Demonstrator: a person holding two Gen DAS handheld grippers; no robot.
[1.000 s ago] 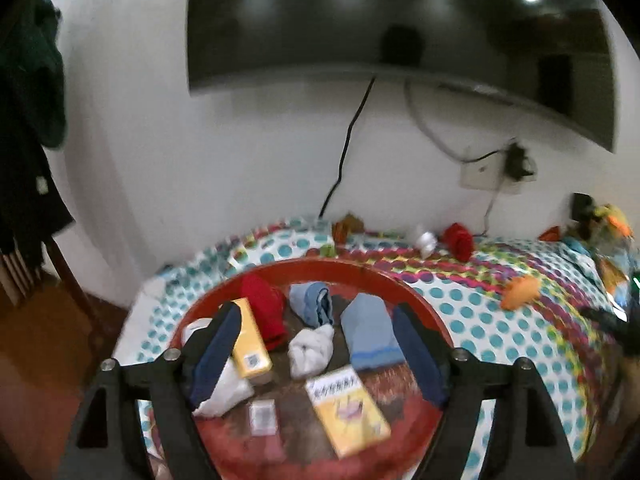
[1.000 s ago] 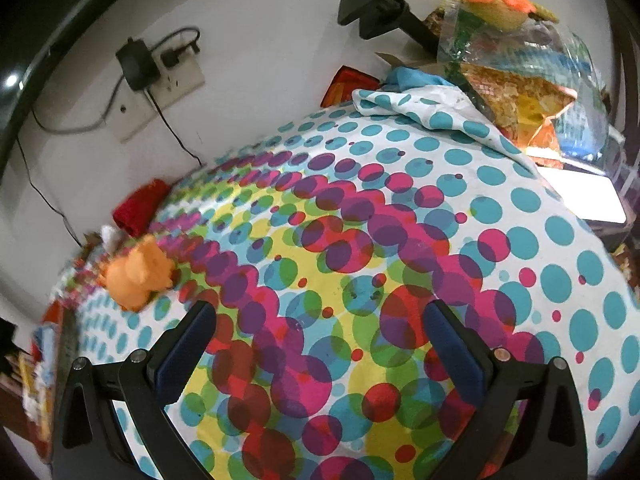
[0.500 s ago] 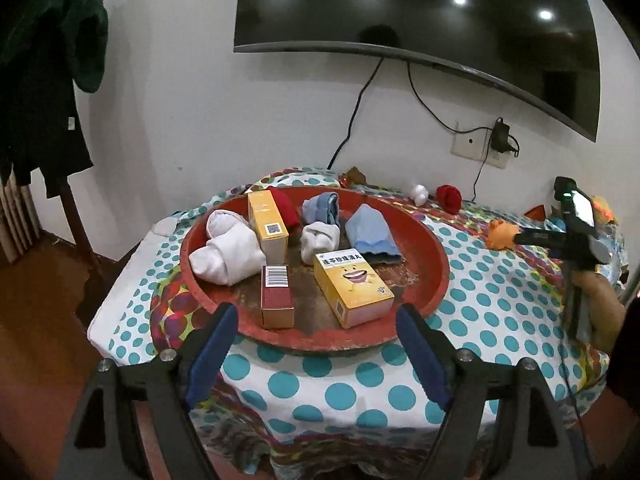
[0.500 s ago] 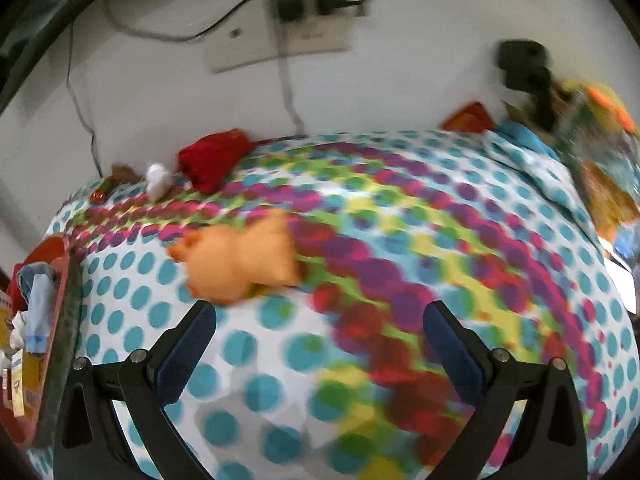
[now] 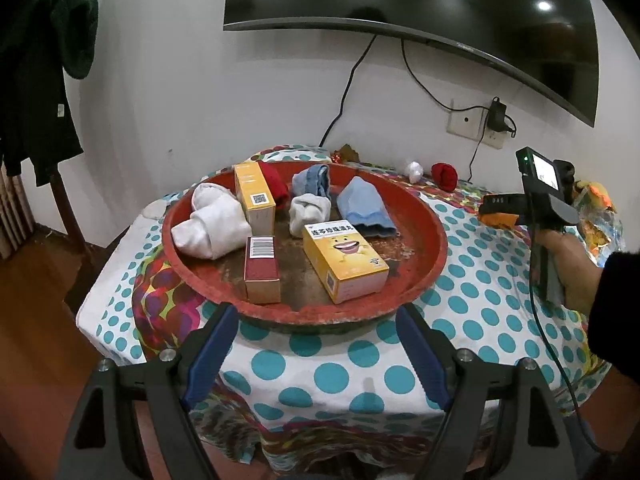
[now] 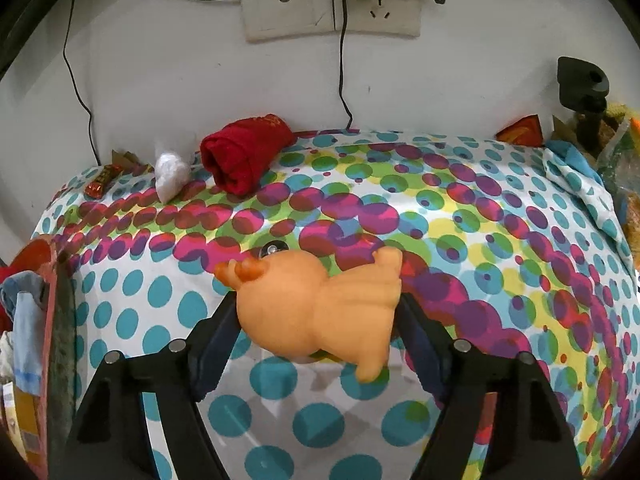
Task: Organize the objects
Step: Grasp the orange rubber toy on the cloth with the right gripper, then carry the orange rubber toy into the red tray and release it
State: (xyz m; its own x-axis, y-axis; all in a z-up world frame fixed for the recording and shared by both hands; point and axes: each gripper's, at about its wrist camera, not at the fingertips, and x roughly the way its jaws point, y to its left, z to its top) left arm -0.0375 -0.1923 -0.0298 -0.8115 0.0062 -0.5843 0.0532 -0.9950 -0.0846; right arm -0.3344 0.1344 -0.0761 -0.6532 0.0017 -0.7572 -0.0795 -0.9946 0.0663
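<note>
A round red tray (image 5: 434, 240) on the dotted tablecloth holds white, blue and red rolled socks, a yellow box (image 5: 344, 262), an orange box (image 5: 254, 196) and a dark red box (image 5: 262, 268). My left gripper (image 5: 316, 354) is open and empty, just in front of the tray. My right gripper (image 6: 316, 320) is open around an orange rubber toy (image 6: 320, 312) lying on the cloth; its fingers stand on either side of the toy. The right gripper also shows in the left wrist view (image 5: 536, 196), right of the tray.
A red rolled sock (image 6: 244, 152) and a white wad (image 6: 170, 174) lie near the wall. A small red wrapped item (image 6: 102, 184) is at the far left. Bags and clutter (image 6: 616, 152) crowd the right edge. Cables hang from a wall socket (image 6: 332, 0).
My left gripper has pulled back from over the tray to its near side. My right gripper has swung left and moved in until the orange toy sits between its fingers.
</note>
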